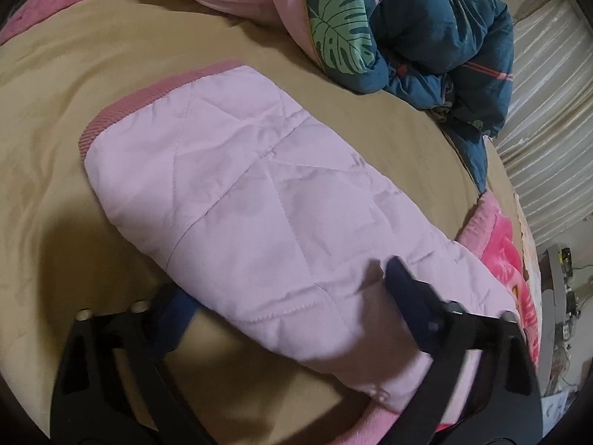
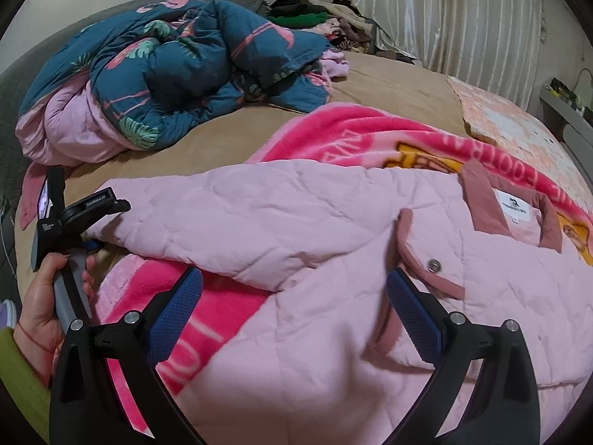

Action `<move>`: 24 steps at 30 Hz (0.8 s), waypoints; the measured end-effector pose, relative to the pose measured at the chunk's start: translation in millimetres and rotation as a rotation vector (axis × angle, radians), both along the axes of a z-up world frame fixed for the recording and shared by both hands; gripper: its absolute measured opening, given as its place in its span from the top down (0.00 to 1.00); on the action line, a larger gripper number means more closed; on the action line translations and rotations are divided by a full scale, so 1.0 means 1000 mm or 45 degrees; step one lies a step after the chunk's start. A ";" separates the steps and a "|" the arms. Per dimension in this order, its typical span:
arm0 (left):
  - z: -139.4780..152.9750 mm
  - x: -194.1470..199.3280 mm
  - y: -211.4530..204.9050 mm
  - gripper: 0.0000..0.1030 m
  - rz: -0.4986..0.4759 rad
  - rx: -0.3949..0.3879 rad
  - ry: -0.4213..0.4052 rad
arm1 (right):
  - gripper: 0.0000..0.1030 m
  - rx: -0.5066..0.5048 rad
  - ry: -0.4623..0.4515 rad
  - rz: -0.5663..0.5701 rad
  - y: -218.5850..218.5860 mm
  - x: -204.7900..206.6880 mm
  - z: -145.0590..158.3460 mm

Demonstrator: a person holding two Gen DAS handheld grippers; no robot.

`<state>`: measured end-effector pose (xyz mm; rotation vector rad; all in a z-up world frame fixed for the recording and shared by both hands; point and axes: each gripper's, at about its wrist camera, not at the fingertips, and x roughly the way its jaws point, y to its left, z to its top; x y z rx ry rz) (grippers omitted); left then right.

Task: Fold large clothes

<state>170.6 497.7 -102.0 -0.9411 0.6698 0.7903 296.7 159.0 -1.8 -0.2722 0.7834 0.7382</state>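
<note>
A: Where is the pink quilted jacket (image 2: pixel 333 222) lying?

B: It is spread on the bed (image 1: pixel 74 85), partly on the tan sheet and partly over a bright pink fleece blanket (image 2: pixel 352 137) with yellow print. Its collar, with a white label (image 2: pixel 513 205), points toward the bed's far right side, near the white curtain (image 2: pixel 463 18).

A: And the sleeve?

B: One sleeve (image 1: pixel 229 193) stretches out across the tan sheet. Its ribbed darker pink cuff (image 1: pixel 122 111) lies toward the far left of the bed, flat on the sheet.

A: How does the left gripper (image 1: pixel 285 293) stand?

B: Its jaws are apart, straddling the near end of the sleeve. One blue pad (image 1: pixel 402 278) rests over the fabric, the other sits at the sleeve's edge on the sheet. The pads do not pinch the cloth. In the right wrist view a hand (image 2: pixel 48 296) holds that tool by its grey handle at the left edge of the bed.

A: And the right gripper (image 2: pixel 292 289)?

B: Wide open too, with nothing gripped. It hangs above the jacket's front, near the placket with its metal snap (image 2: pixel 433 265).

A: What else is on the bed?

B: A rumpled teal duvet (image 2: pixel 166 74) with leaf and flamingo print is heaped at the far side, well apart from the jacket. Behind it is a pile of dark clothes (image 2: pixel 307 11).
</note>
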 end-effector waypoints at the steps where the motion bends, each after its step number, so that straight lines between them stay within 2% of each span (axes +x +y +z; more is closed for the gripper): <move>1: 0.000 0.001 0.000 0.41 0.001 0.007 0.001 | 0.04 -0.004 -0.005 -0.004 -0.002 0.000 0.000; 2: 0.000 0.001 0.000 0.60 0.002 0.016 0.002 | 0.04 -0.010 -0.013 -0.014 -0.006 0.001 0.001; 5: 0.012 -0.002 -0.004 0.84 -0.016 0.053 -0.083 | 0.04 -0.007 -0.018 -0.040 -0.016 0.004 0.004; 8: 0.037 0.001 -0.013 0.88 -0.057 0.154 -0.097 | 0.04 0.013 -0.018 -0.062 -0.026 0.006 0.009; 13: 0.072 0.000 -0.025 0.89 -0.088 0.249 -0.152 | 0.04 0.027 -0.034 -0.074 -0.039 0.003 0.019; 24: 0.137 0.005 -0.062 0.90 -0.190 0.405 -0.289 | 0.04 0.046 -0.075 -0.114 -0.076 -0.001 0.034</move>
